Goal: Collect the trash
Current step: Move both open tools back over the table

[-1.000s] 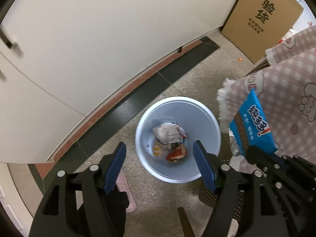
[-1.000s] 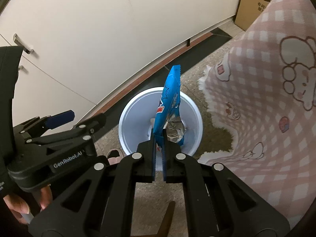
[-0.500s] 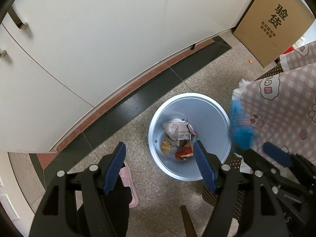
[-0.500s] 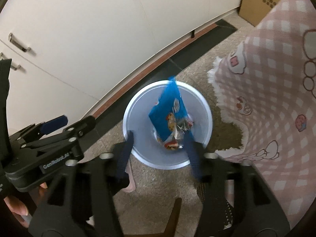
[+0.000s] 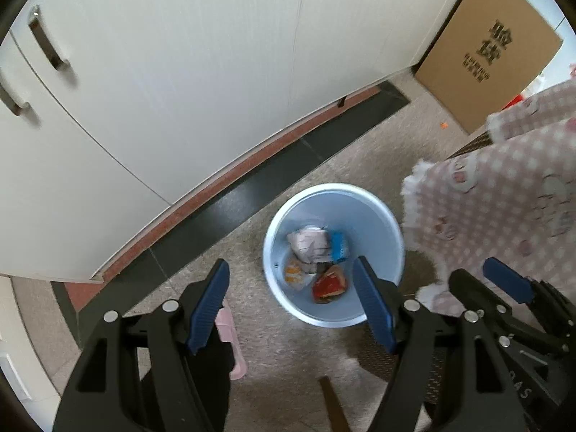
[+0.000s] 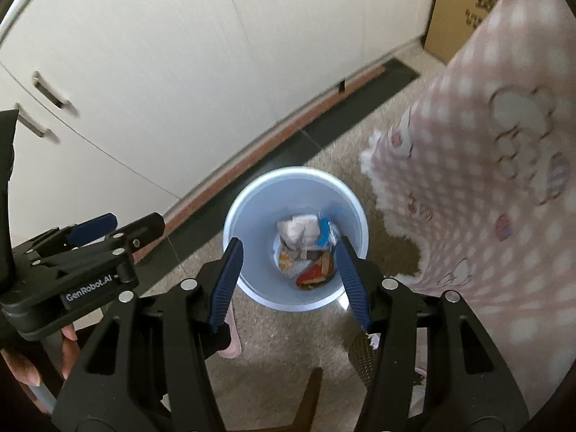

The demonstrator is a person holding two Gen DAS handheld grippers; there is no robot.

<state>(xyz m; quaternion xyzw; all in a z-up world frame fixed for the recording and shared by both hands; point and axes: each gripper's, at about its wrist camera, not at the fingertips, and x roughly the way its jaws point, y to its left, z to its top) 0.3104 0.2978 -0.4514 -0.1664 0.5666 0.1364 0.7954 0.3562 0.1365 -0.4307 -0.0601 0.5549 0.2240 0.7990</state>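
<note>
Released since the earlier frame, the blue crinkled snack wrapper [image 6: 325, 234] now lies inside the pale blue round plastic bin [image 6: 252, 216] among other wrappers, no longer pinched by the right gripper [image 6: 291, 280]. On the left, the left gripper [image 5: 291, 302], held by a hand [image 6: 43, 356], points steeply down, jaws apart and empty. To the right, the right gripper tilts down over the bin, jaws apart, nothing between them. A pink checked cloth [image 6: 486, 180] hangs beside the bin.
</note>
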